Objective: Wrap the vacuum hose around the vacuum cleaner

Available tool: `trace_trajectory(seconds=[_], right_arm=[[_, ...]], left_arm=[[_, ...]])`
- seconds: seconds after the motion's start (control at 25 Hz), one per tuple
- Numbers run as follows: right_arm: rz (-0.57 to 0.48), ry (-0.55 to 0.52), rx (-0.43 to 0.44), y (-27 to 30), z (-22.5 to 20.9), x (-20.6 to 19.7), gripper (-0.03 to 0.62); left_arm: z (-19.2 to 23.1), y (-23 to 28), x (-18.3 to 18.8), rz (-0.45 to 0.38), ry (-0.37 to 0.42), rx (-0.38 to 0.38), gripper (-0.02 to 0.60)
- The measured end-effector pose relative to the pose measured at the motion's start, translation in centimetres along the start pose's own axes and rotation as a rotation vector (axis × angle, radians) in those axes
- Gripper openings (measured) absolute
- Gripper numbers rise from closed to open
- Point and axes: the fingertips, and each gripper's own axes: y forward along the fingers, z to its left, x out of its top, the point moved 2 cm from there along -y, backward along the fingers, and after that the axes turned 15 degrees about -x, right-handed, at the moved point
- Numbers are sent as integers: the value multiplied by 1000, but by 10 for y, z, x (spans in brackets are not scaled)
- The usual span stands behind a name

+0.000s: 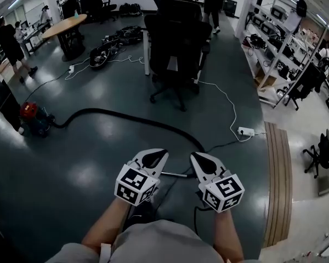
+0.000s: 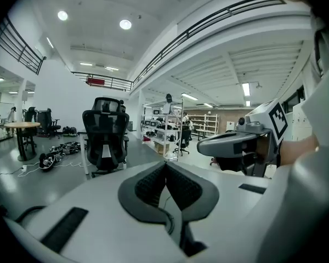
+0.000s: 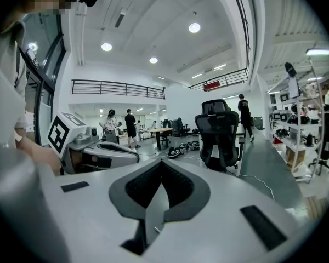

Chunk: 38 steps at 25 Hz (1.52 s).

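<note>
The vacuum cleaner (image 1: 32,118), red on top with a dark blue body, stands on the floor at the far left. Its black hose (image 1: 115,113) snakes right across the floor and ends near a metal wand (image 1: 172,175) lying between my grippers. My left gripper (image 1: 153,159) and right gripper (image 1: 204,160) hover side by side above the floor, both shut with nothing in them. In the left gripper view the jaws meet at the tip of the left gripper (image 2: 165,166), with the right gripper (image 2: 236,144) beside it. The right gripper (image 3: 160,166) shows closed pads too.
A black office chair (image 1: 178,53) stands beyond the hose. A white power strip (image 1: 245,131) and its cable lie to the right, near a brown floor strip (image 1: 278,185). Shelves (image 1: 279,53) line the right side. A round table (image 1: 66,26), cable piles (image 1: 107,51) and a person (image 1: 11,43) are at the back left.
</note>
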Motion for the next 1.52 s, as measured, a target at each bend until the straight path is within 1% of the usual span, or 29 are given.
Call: trace_trajectory(seconds=[0.2, 0.36, 0.48, 0.68, 0.88, 1.08, 1.24, 1.36, 1.52], right_arm=[[42, -2, -46, 50, -4, 2, 5], [76, -11, -80, 88, -5, 2, 5], [101, -22, -106, 114, -5, 4, 5], [132, -18, -140, 154, -2, 11, 5], [164, -4, -165, 190, 9, 4, 5], [214, -15, -177, 209, 9, -8, 5], [247, -6, -178, 213, -6, -23, 5], [261, 1, -151, 215, -20, -31, 5], [276, 5, -90, 216, -46, -50, 5]], left_arm=[[50, 14, -5, 17, -23, -56, 9], [89, 22, -11, 33, -29, -87, 9], [117, 26, -13, 36, -48, -112, 9], [156, 29, -11, 51, -62, -155, 9], [190, 30, -21, 75, -60, -195, 9], [208, 40, -31, 106, -79, -221, 9], [209, 56, -43, 127, -96, -226, 9], [208, 71, -48, 147, -111, -210, 9], [207, 95, -55, 166, -122, -163, 9]])
